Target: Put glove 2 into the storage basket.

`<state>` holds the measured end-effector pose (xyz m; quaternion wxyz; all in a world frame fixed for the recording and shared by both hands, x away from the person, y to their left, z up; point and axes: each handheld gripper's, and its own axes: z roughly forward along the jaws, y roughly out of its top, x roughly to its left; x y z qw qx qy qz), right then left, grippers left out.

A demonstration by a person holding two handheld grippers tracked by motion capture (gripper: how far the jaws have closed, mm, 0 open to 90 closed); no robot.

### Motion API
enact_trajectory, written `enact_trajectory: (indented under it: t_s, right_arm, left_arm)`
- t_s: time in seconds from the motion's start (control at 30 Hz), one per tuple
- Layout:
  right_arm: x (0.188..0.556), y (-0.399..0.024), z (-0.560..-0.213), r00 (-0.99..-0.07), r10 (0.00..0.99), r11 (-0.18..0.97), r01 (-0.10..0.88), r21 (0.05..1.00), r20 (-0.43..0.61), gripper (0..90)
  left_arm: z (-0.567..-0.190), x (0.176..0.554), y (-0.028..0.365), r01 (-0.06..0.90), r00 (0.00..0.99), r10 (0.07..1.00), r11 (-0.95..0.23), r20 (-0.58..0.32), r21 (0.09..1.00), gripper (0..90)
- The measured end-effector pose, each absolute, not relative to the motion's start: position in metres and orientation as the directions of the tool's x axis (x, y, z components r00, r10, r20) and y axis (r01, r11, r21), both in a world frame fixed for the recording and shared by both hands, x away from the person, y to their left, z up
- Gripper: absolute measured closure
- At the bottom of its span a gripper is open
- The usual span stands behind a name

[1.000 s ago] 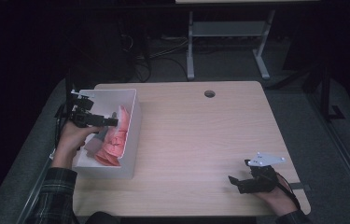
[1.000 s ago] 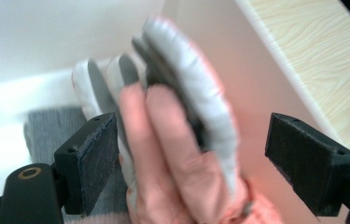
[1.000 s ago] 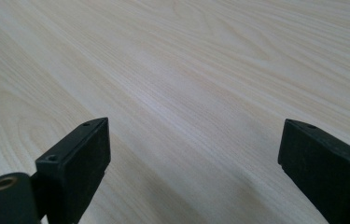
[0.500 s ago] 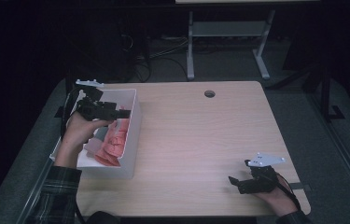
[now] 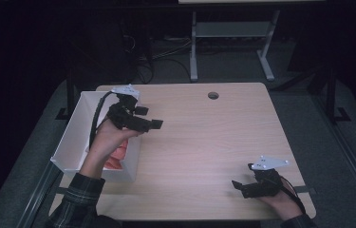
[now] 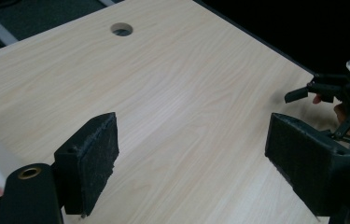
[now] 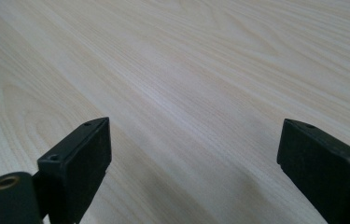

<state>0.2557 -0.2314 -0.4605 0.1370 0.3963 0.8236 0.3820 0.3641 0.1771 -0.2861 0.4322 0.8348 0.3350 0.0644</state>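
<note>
My left gripper (image 5: 149, 118) is held above the table just right of a white bin (image 5: 78, 137), jaws wide apart with nothing between them (image 6: 191, 154). Something pink-red (image 5: 118, 154) lies in the bin, partly hidden by my left hand. My right gripper (image 5: 242, 184) rests low near the front right of the wooden table (image 5: 204, 137), open and empty (image 7: 191, 163); the left gripper view also shows it far off (image 6: 303, 93).
A round cable hole (image 5: 213, 95) sits near the table's far edge (image 6: 122, 30). Behind the table stand a metal stand's legs (image 5: 232, 52) and cables on the dark floor. Bare wood lies between the two grippers.
My left gripper has risen out of the white bin and swung right over the table, empty. The right gripper has stayed put.
</note>
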Motion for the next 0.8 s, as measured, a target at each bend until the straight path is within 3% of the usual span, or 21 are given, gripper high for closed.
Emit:
enact_trajectory:
  t_s: [0.8]
  right_arm:
    - [0.257,-0.23,-0.46,-0.659,0.749,0.404,0.539,0.739,0.071,9.5]
  left_arm:
    - [-0.351,0.328,0.087,0.418,0.857,0.507,-0.575,-0.094,0.703,16.9]
